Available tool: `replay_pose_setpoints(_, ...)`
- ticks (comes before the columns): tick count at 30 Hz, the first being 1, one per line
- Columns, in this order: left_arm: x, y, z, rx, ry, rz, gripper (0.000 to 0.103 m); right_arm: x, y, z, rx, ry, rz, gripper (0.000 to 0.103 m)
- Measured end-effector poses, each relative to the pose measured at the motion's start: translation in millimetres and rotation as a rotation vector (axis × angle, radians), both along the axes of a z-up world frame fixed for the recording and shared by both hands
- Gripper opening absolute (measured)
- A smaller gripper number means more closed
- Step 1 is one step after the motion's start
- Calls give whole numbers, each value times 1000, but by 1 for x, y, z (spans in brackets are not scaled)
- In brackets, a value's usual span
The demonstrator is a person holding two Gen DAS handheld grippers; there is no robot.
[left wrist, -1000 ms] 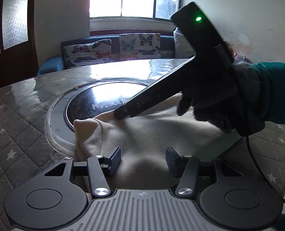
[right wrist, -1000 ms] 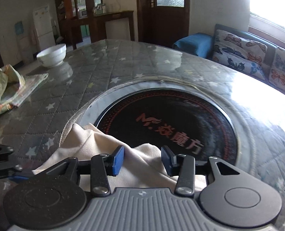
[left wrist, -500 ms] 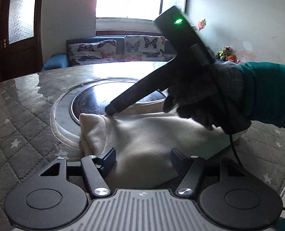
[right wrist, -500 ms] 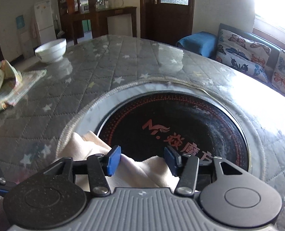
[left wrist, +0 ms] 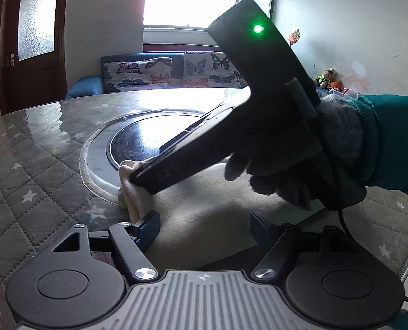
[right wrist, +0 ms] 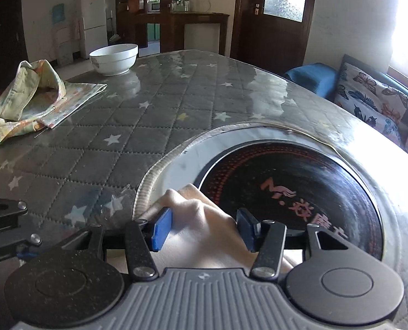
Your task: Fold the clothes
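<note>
- Cream garment [left wrist: 204, 220]: lies on the quilted surface [right wrist: 99, 148], one bunched corner over the rim of the black hotplate [right wrist: 300, 192].
- Left tongs [left wrist: 204, 227]: spread wide above the cloth, holding nothing.
- Right tongs [right wrist: 204, 227]: parted, the bunched corner between them, not pinched.
- Gloved hand [left wrist: 314, 159]: holds the right tool.
- White bowl [right wrist: 113, 59], patterned cloth [right wrist: 33, 99]: far side.

Cream garment [left wrist: 204, 214], grey star-quilted table cover [right wrist: 148, 115], butterfly-print cushions [left wrist: 137, 74], white bowl [right wrist: 113, 59].
</note>
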State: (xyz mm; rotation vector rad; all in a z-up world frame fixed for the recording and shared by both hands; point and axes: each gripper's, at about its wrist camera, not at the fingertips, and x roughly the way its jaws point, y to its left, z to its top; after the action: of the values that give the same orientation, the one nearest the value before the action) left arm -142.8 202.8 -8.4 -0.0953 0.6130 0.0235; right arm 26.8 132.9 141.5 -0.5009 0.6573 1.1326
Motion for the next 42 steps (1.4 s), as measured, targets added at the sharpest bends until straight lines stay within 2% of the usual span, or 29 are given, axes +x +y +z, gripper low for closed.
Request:
replay_pose_setpoints(5, 1, 4, 3, 3, -5, 7, 75, 7, -24, 20, 58, 24, -26, 56)
replay_pose_setpoints(10, 5, 16, 12, -15, -23, 46, 75, 10, -69, 29, 56, -28, -102, 60)
replay_pose_setpoints(16, 17, 17, 16, -23, -33, 68, 75, 0, -119, 20, 24, -65, -198, 70)
replay_pose_setpoints(17, 19, 16, 17, -23, -34, 70, 75, -5, -125, 18, 20, -82, -202, 75)
replay_pose_setpoints(19, 23, 15, 16, -21, -32, 70, 75, -15, -137, 15, 14, -118, -209, 80)
replay_pose_setpoints(23, 26, 8, 7, 15, -4, 69, 75, -33, -150, 8, -6, -198, -210, 83)
replay_pose_setpoints(26, 25, 7, 0, 37, 12, 76, 75, -44, -161, 2, -11, -239, -232, 90)
replay_pose_setpoints(38, 23, 5, -6, 60, 20, 89, 76, -50, -207, 10, 26, -261, -380, 93)
replay_pose_setpoints(42, 23, 4, -6, 63, 20, 91, 76, -42, -211, 4, 3, -278, -436, 93)
